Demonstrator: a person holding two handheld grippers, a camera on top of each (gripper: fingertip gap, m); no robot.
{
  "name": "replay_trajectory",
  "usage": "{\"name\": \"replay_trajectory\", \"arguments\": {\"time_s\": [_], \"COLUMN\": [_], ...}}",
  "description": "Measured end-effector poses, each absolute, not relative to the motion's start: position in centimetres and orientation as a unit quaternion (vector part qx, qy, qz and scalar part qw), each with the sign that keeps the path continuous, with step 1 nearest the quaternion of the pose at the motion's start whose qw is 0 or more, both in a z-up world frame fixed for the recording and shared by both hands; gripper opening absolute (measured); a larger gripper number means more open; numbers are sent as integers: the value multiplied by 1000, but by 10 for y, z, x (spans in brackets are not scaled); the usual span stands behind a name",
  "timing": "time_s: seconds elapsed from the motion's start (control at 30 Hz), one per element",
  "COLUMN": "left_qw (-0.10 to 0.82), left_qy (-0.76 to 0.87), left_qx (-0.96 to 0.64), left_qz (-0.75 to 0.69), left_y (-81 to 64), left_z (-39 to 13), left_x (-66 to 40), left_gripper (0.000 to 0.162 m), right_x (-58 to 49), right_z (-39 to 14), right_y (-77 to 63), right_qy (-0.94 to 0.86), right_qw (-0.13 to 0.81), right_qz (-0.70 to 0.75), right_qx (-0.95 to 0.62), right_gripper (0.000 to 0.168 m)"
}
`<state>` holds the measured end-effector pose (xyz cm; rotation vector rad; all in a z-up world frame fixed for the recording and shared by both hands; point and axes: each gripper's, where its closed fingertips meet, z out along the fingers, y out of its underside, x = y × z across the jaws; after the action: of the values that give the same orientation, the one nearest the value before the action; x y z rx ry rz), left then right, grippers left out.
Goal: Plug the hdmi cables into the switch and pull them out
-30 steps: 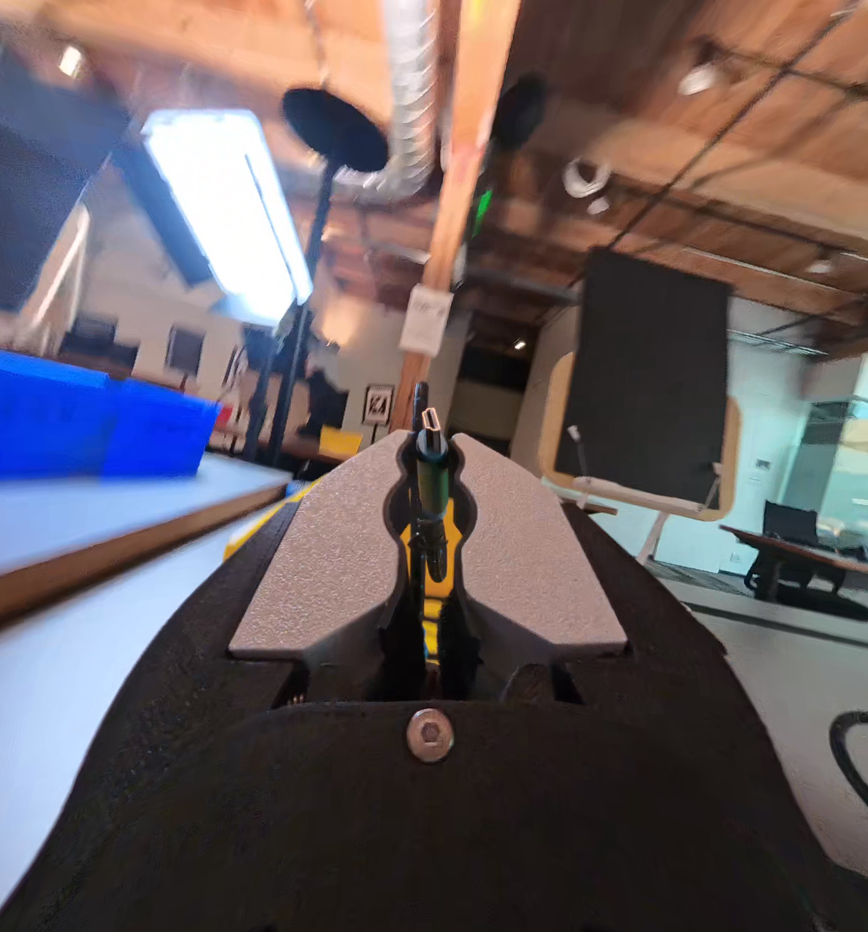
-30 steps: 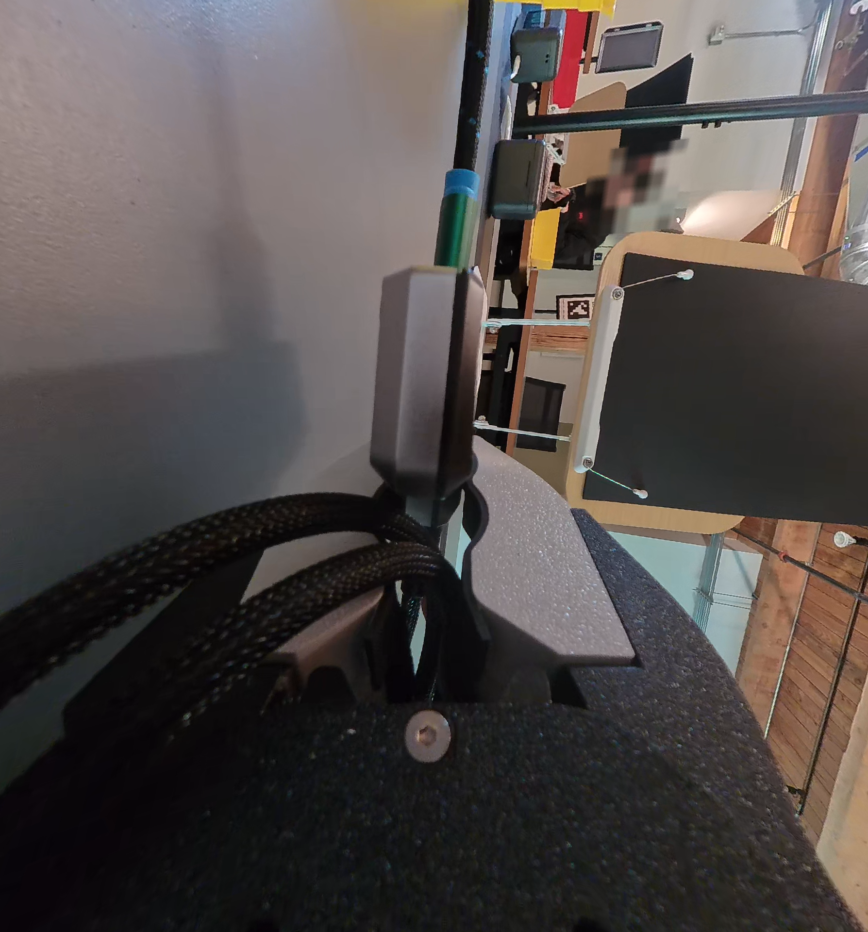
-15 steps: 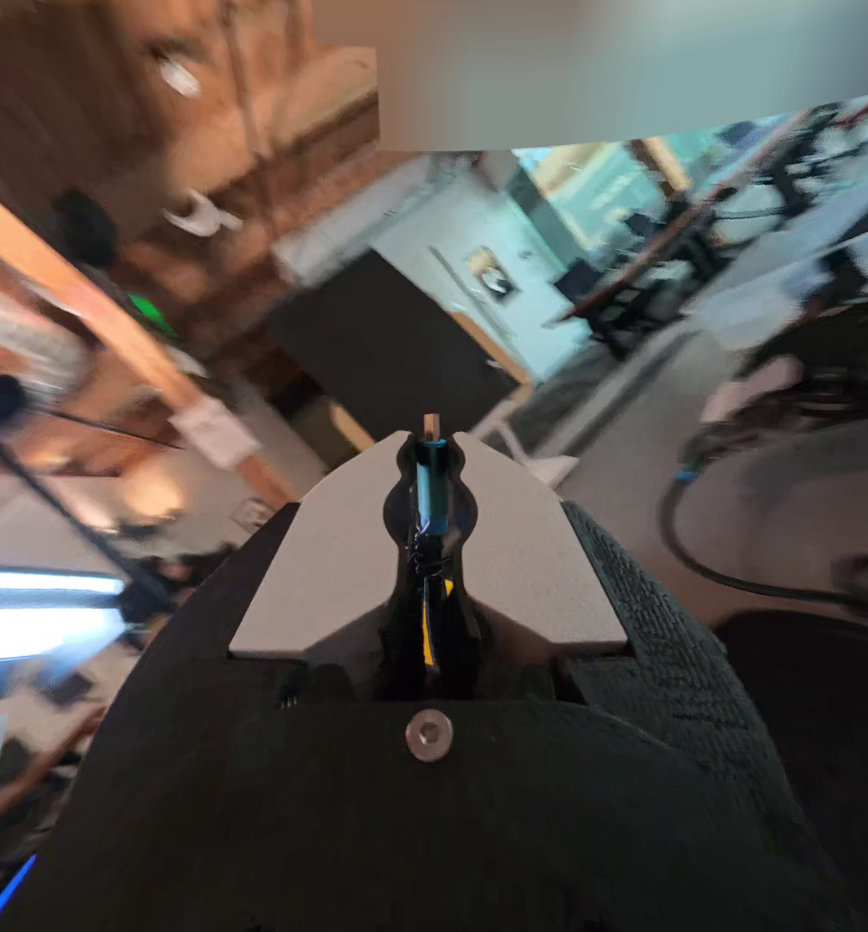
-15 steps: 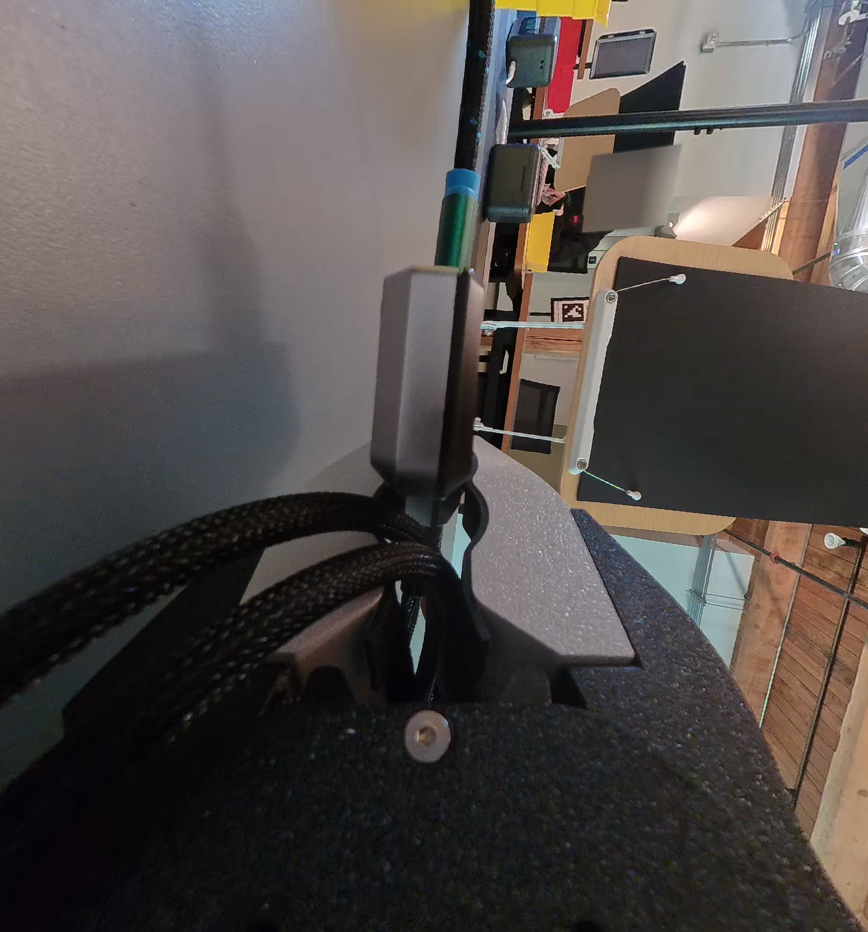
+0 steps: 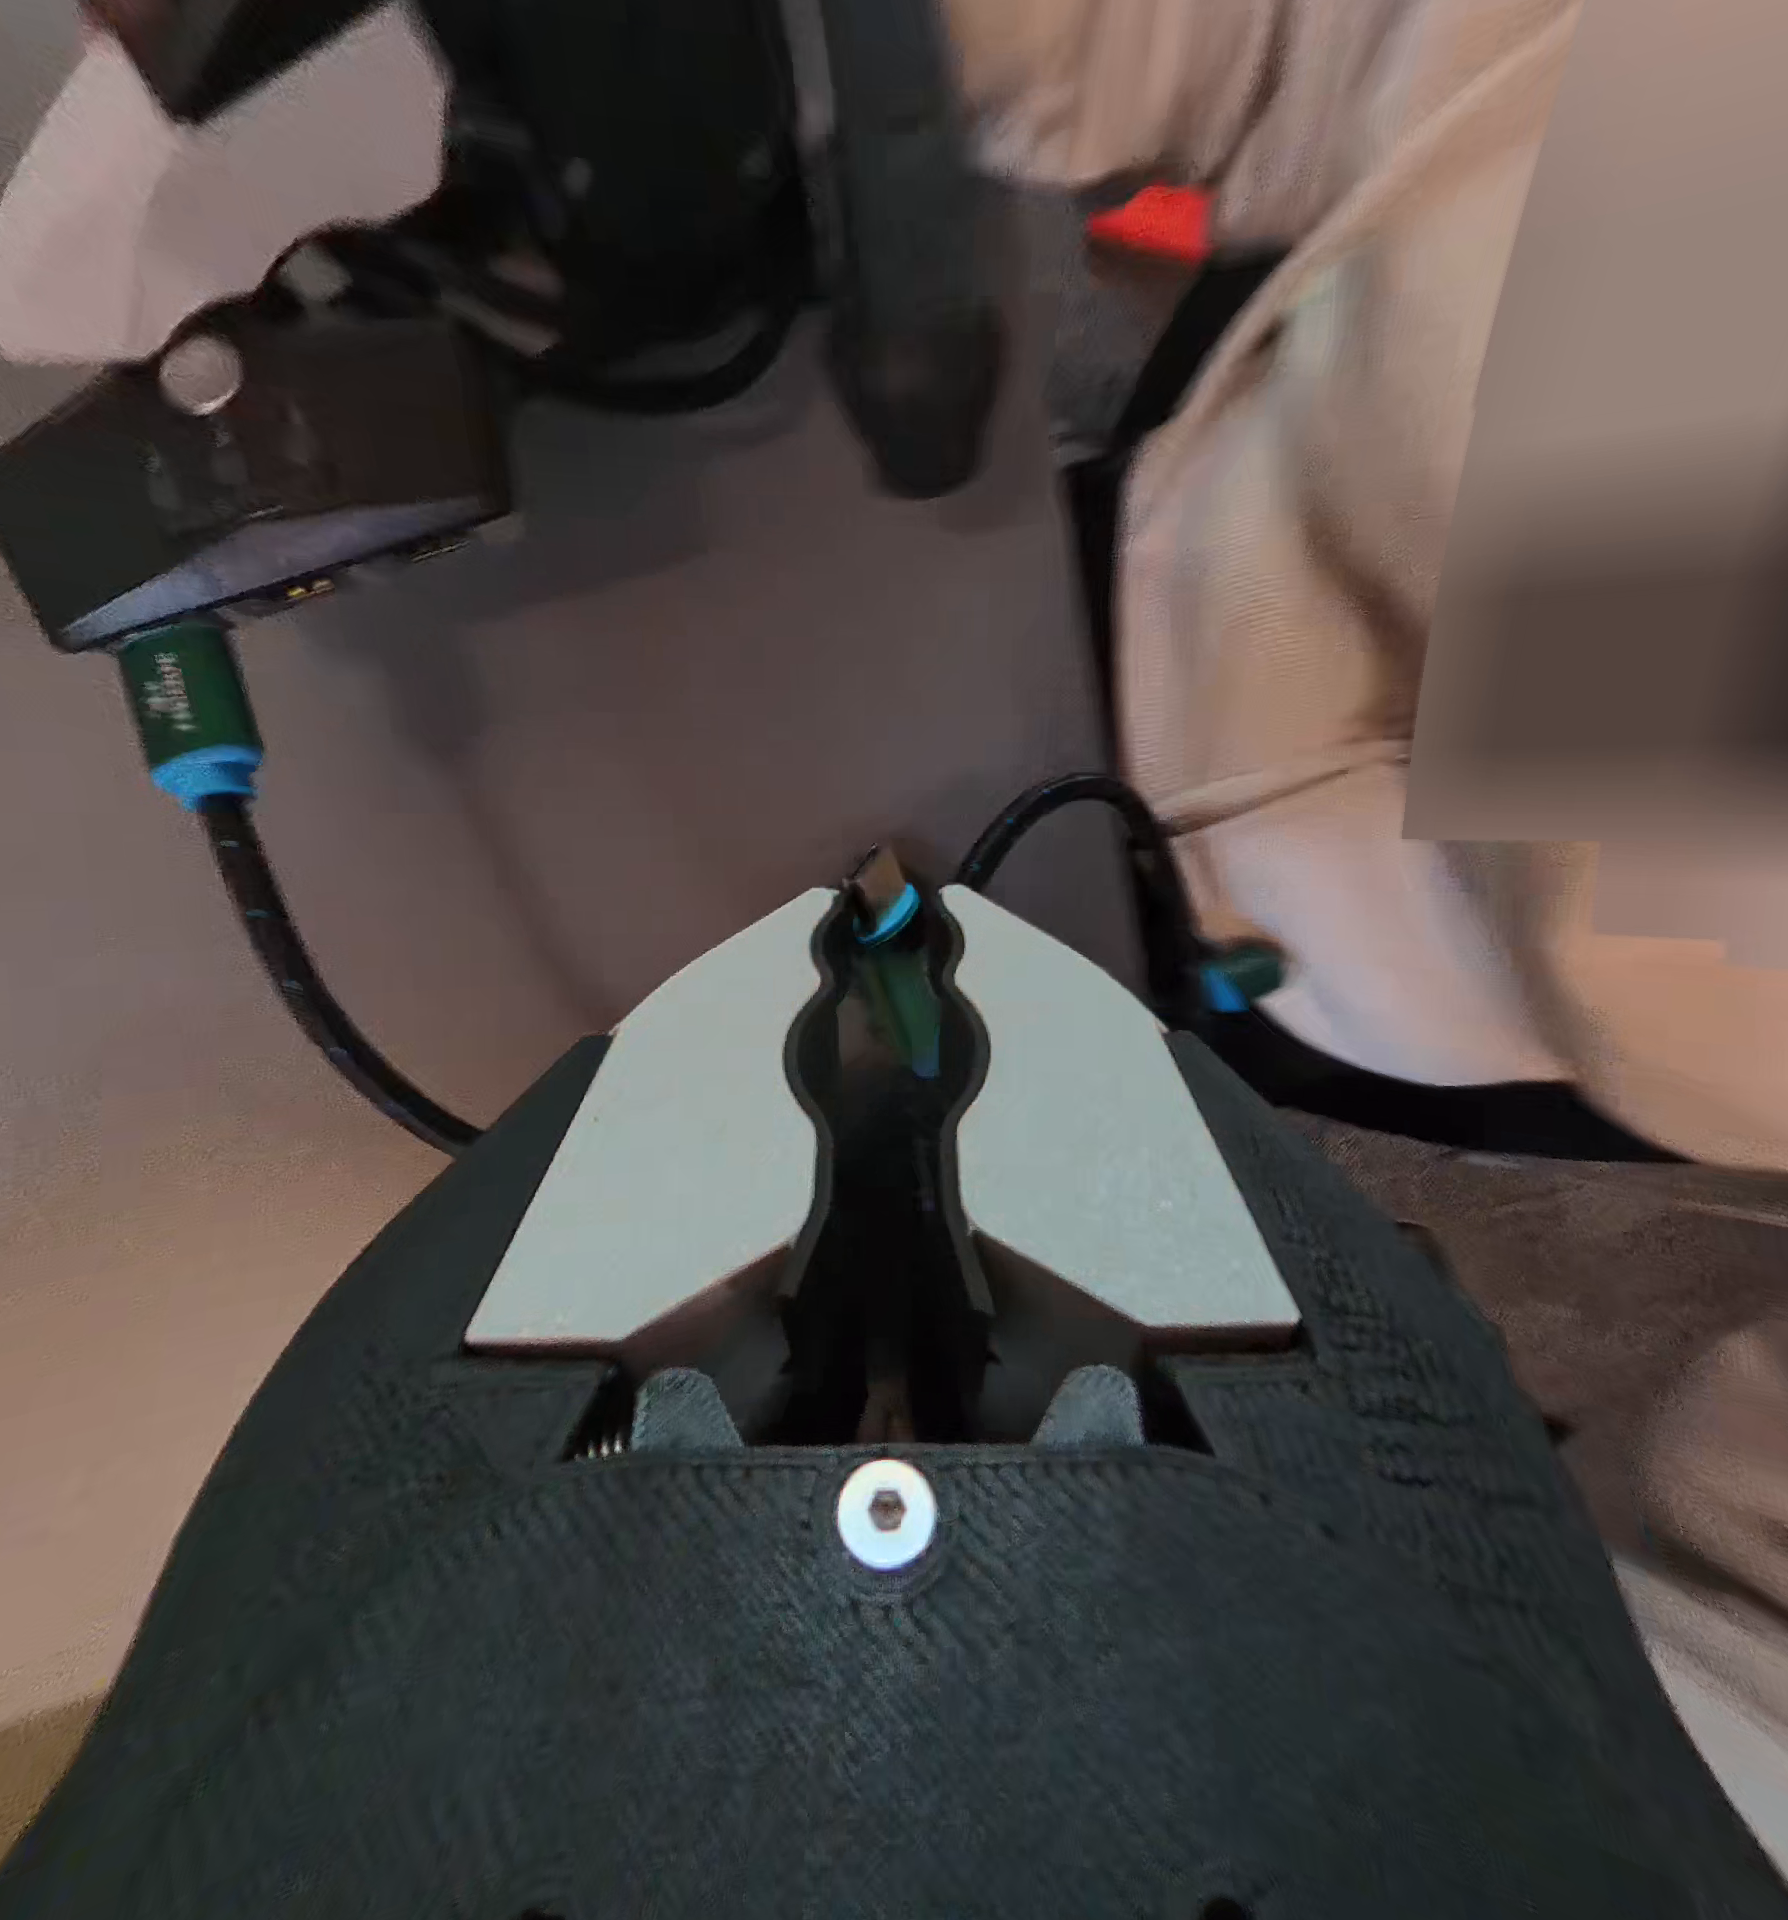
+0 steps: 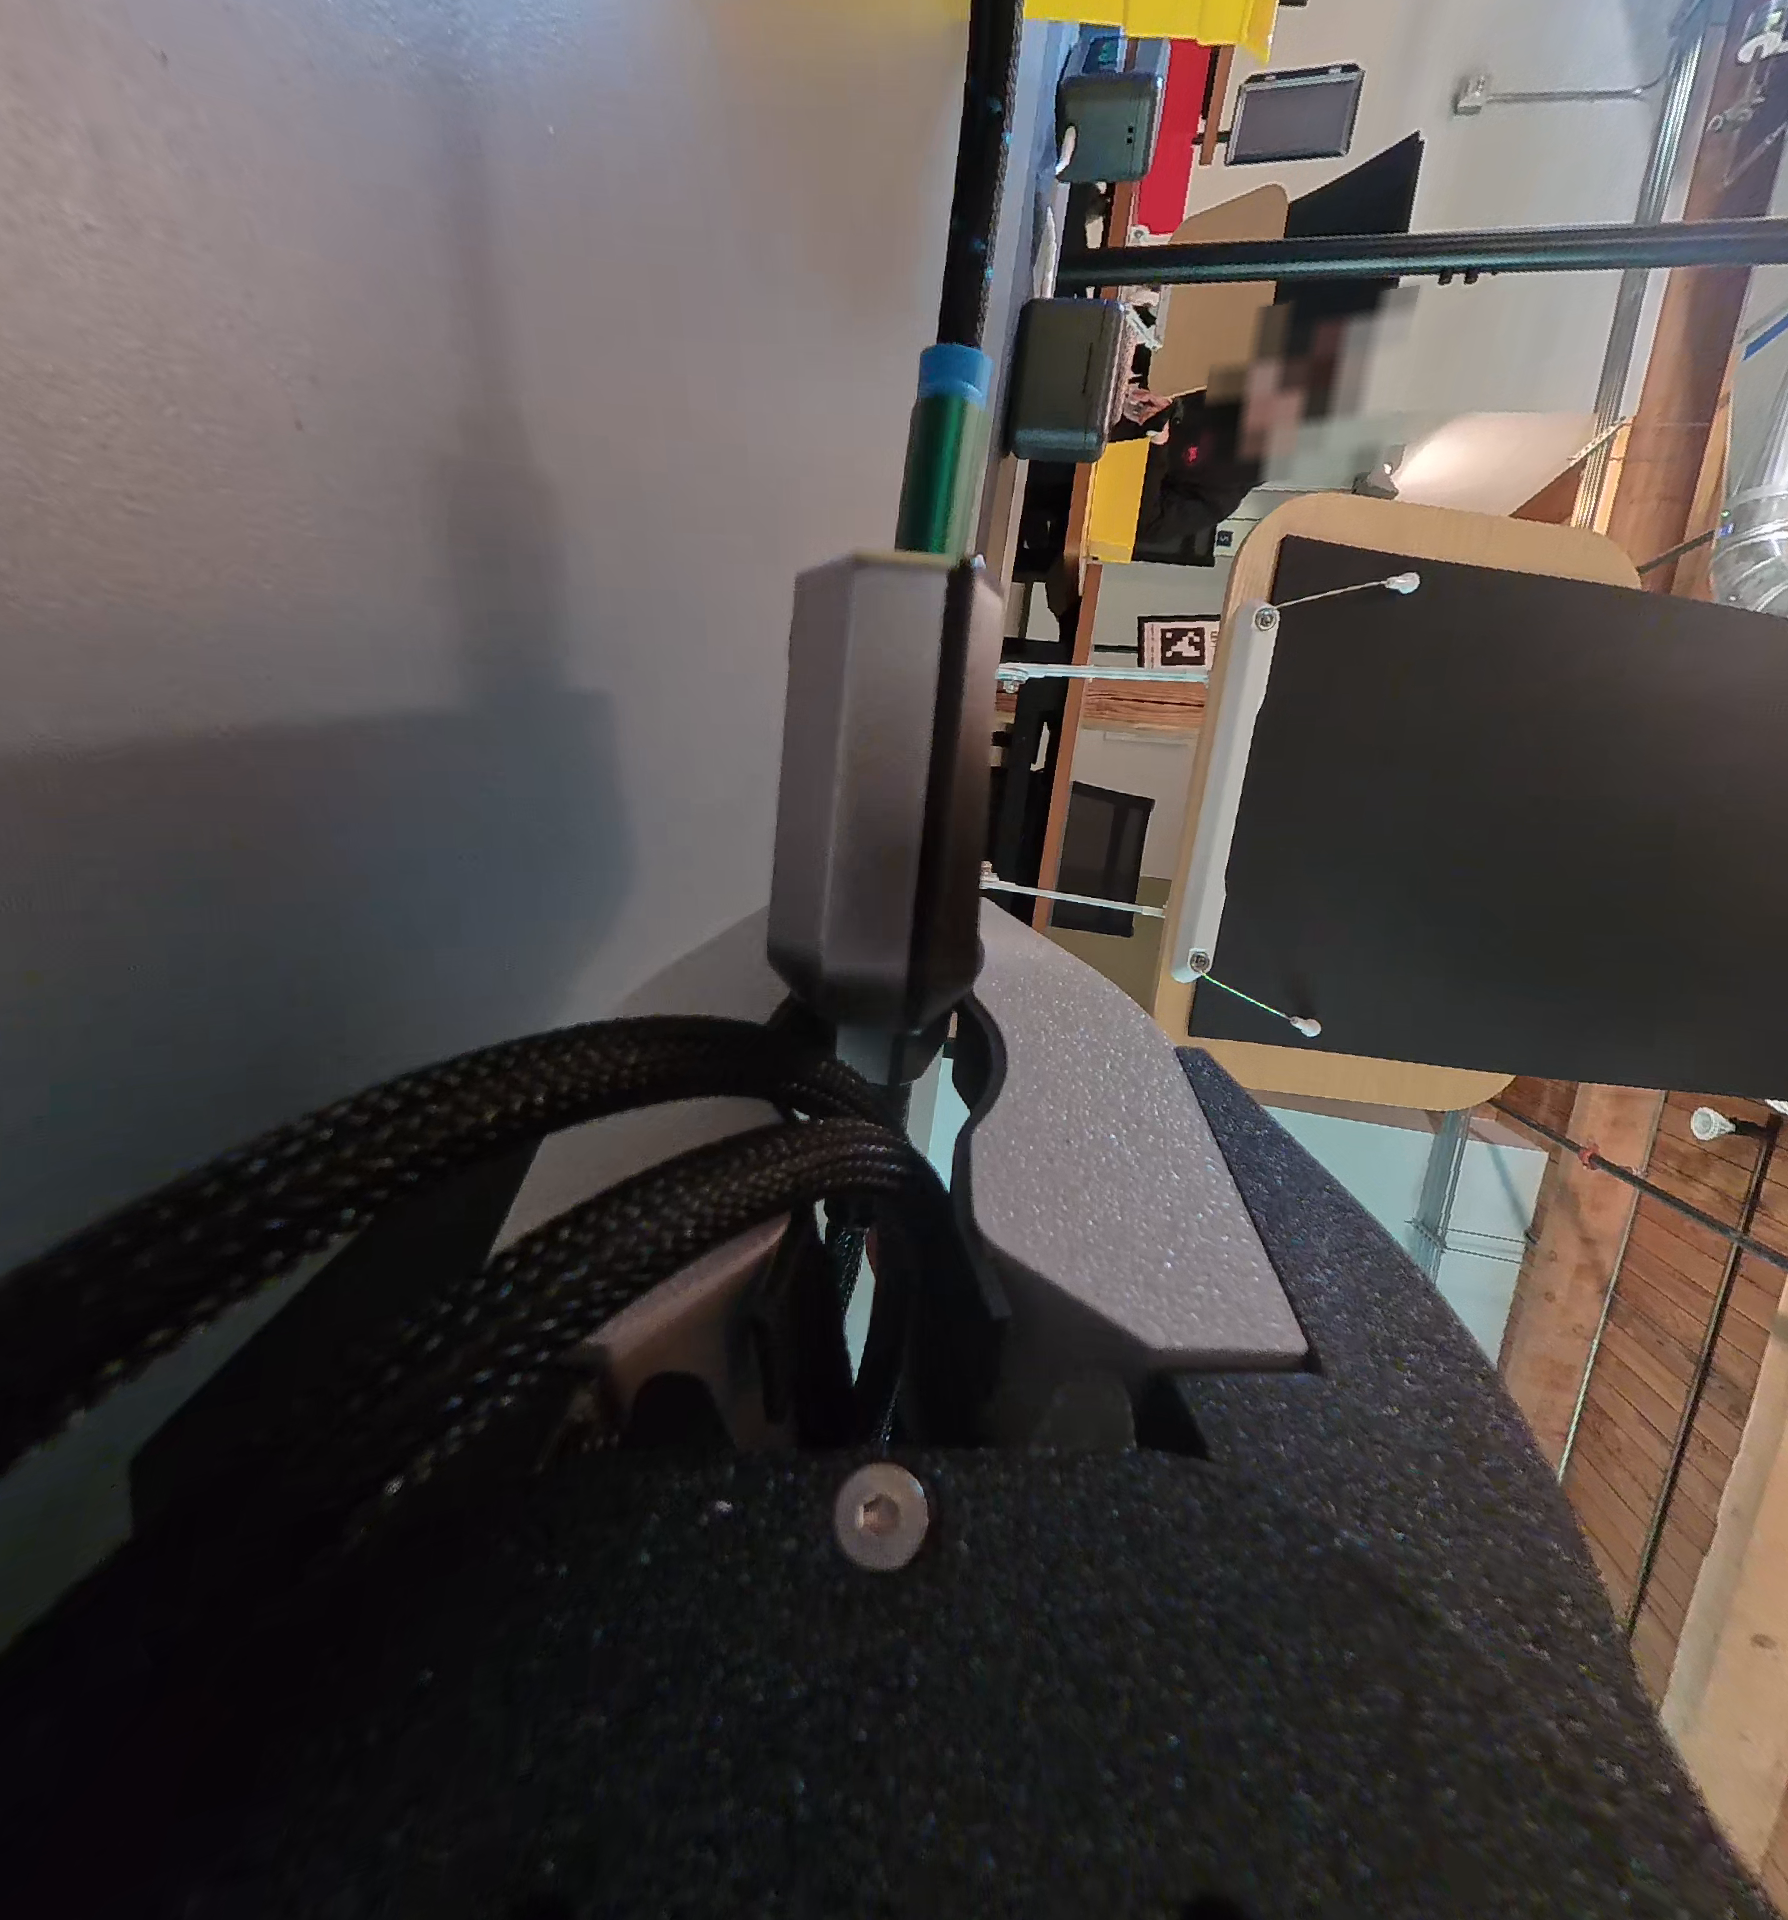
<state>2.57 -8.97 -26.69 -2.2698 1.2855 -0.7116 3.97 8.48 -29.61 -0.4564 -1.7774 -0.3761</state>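
**A:** Where do you stand with the plugging?

**B:** Your right claw (image 6: 926, 1049) is clamped on the near end of the switch (image 6: 874, 774), holding the grey box on edge close to the pale tabletop (image 6: 350, 416). One green plug (image 6: 940, 473) already sits in its far end, with its black braided cable (image 6: 978, 177) running away from you. So judge one cable in.

**A:** And the left side?

**B:** Your left claw (image 5: 885, 914) is closed on a second green plug (image 5: 895, 977) with a blue collar, its metal tip poking out past the fingertips at a slant. From that camera you can see the switch (image 5: 235, 488) up to the left, well apart from your tip, with the seated plug (image 5: 189, 707) hanging off its near corner and open ports beside it.

**A:** What remains?

**B:** By my reading, most of it. You still have to bring that tip to a free port, square it up and push it home. A third plug (image 5: 1238, 977) lies loose by the person's beige sleeve (image 5: 1285, 520). After that comes all of the pulling out. The left picture is blurred, so I cannot tell you which port is which.
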Motion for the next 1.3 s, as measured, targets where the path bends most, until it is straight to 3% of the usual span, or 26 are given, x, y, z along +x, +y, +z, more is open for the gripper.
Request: {"name": "replay_trajectory", "arguments": {"time_s": [0.13,0.2,0.33,0.43,0.63,1.0,1.07,1.3], "left_qw": [215,258,371,417,370,343,337,332], "left_qy": [462,448,378,307,284,235,242,229], "left_qx": [-839,-844,-848,-852,-878,-909,-909,-915], "left_qz": [-190,-144,14,81,111,37,34,20], "left_y": [-44,-33,-29,-42,-45,-37,-39,-42], "left_z": [-300,-295,-263,-259,-310,-335,-338,-340], "left_x": [17,10,-12,-2,26,9,13,11], "left_gripper": [25,40,49,41,41,30,21,22], "right_x": [40,41,40,40,39,39,38,38], "right_z": [-299,-303,-304,-304,-305,-305,-307,-306], "right_y": [87,89,88,88,88,88,88,87], "right_qy": [-769,-774,-777,-777,-777,-781,-783,-782], "right_qw": [585,576,573,571,570,566,563,565], "right_qz": [-158,-165,-164,-169,-174,-173,-175,-170], "right_qx": [-203,-202,-202,-202,-199,-200,-198,-201], "right_gripper": [23,23,23,24,24,24,24,24]}}
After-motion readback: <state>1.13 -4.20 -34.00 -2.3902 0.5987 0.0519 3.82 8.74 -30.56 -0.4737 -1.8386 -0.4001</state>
